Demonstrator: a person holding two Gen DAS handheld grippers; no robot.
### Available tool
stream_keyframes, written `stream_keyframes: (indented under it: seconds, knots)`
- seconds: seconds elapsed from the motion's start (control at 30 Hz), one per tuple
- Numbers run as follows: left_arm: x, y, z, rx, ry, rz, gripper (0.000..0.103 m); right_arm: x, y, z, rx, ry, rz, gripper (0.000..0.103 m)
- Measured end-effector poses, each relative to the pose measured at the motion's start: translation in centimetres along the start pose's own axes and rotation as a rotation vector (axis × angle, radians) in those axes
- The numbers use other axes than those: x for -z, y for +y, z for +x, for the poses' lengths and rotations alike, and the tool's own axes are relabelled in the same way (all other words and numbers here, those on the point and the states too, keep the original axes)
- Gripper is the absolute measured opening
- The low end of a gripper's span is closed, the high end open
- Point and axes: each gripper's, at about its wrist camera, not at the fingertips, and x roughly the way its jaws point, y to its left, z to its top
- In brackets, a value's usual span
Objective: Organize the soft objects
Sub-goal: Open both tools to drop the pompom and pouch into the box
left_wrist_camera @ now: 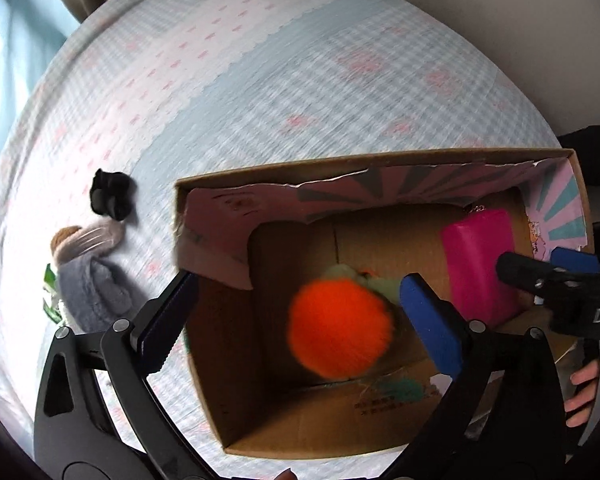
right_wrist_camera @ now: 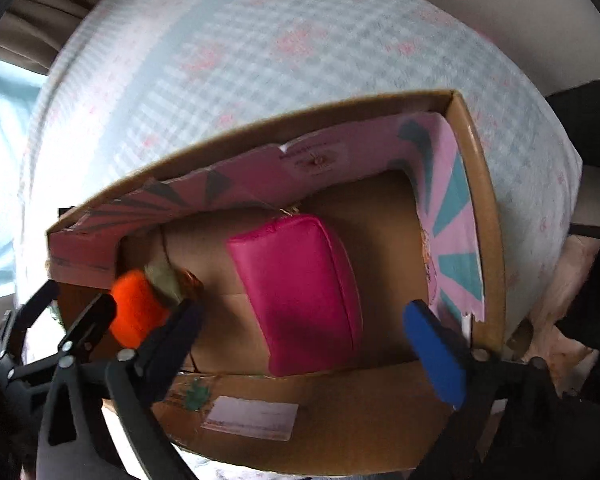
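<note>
Cardboard box (left_wrist_camera: 260, 420), seen from the left wrist, already holds an orange pom-pom (left_wrist_camera: 338, 326) and pink pouch (left_wrist_camera: 480, 260), while grey plush (left_wrist_camera: 88, 292) and a black item (left_wrist_camera: 111, 196) are left at nine o'clock on the bedspread (left_wrist_camera: 280, 80); the left gripper (left_wrist_camera: 300, 308) is spread wide, empty, pointed steeply down. From the right wrist, the right gripper (right_wrist_camera: 312, 340) is likewise spread above the pouch, nothing pinched.

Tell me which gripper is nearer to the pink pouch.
Right. The right gripper hangs open directly over the pink pouch in the box. The left gripper is off to the side, open over the orange pompom.
</note>
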Motion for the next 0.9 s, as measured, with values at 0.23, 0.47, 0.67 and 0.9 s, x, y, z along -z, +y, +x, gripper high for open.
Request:
stream_keyframes:
  seconds: [0.23, 0.47, 0.67, 0.9]
  knots:
    - [0.6, -0.4, -0.9, -0.016, -0.003, 0.008, 0.101, 0.5, -0.1, -1.1, -0.03, -0.041, 0.013, 0.102]
    - [1.6, -0.9, -2.5, -0.02, -0.018, 0.013, 0.101, 0.6, 0.7, -2.4, -0.039, -0.072, -0.015, 0.102]
    - [2.5, -0.7, -6.7, -0.016, -0.057, -0.023, 0.101, 1.8, 1.9, -6.6, -0.037, -0.132, -0.061, 0.102]
    - [3.8, 0.2, -14.2, -0.013, -0.164, -0.063, 0.101, 4.3, 4.4, -14.2, -0.004, -0.285, -0.142, 0.102]
